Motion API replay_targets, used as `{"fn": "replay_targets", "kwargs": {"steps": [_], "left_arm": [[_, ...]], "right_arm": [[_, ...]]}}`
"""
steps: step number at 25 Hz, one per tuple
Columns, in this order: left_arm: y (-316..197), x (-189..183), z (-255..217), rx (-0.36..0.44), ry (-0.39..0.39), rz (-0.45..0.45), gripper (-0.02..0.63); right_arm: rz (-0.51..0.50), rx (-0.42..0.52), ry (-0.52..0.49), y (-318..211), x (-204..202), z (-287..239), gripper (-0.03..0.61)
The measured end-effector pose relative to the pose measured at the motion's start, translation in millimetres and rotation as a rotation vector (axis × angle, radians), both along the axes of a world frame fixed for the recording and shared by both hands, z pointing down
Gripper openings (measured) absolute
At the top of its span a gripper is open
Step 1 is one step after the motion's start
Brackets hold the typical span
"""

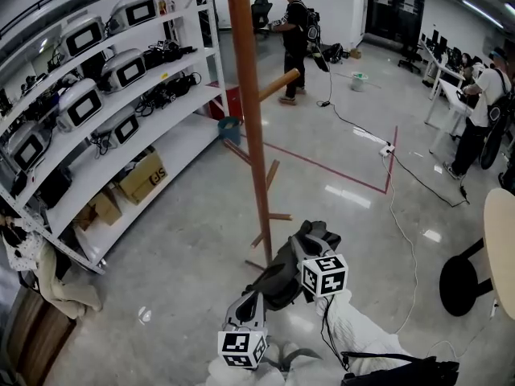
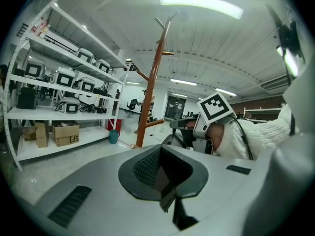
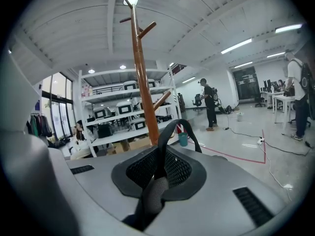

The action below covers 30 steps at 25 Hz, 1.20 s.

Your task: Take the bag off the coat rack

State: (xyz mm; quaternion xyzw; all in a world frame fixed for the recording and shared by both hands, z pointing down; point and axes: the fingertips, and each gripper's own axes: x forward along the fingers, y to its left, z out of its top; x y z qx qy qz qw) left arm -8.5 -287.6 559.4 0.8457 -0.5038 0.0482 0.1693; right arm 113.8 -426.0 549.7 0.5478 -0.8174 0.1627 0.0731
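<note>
The wooden coat rack (image 1: 256, 159) stands just ahead of me, and its pegs (image 1: 278, 83) are bare. A black strap (image 3: 170, 132) of the bag loops up out of my right gripper (image 3: 156, 181), which is shut on it. In the head view that gripper (image 1: 315, 236) is low and near the rack's foot. The dark bag (image 1: 282, 273) bunches between the two grippers. My left gripper (image 2: 165, 181) is shut on a dark flat piece that looks like the bag's fabric. It sits lower left in the head view (image 1: 264, 294). The right gripper (image 2: 181, 125) shows close in front of it.
White shelving (image 1: 121, 95) with devices and cardboard boxes (image 1: 143, 177) runs along the left. A blue bin (image 1: 229, 127) stands behind the rack. One person (image 1: 294, 39) stands at the back, another (image 1: 487, 95) at the right. A round table edge (image 1: 503, 248) and a black stool (image 1: 465, 281) are at the right.
</note>
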Motion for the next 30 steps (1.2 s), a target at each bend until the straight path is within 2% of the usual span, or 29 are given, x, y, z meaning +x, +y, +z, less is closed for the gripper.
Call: {"fn": "replay_targets", "kwargs": {"steps": [7,18,30], "left_arm": [[4,10,-8,0.021,0.006,0.038,0.002],[4,50,-21,0.058,0.007,0.15,0.001],[12,90,-24,0.057,0.023,0.198,0.001]], "right_arm": [[0.045,0.006,0.0,35,18,-8,0.04],[0.149,0.013,-0.013,99,50,-8,0.04],[0.203,0.001,-0.063,152,69,-13,0.04]]}}
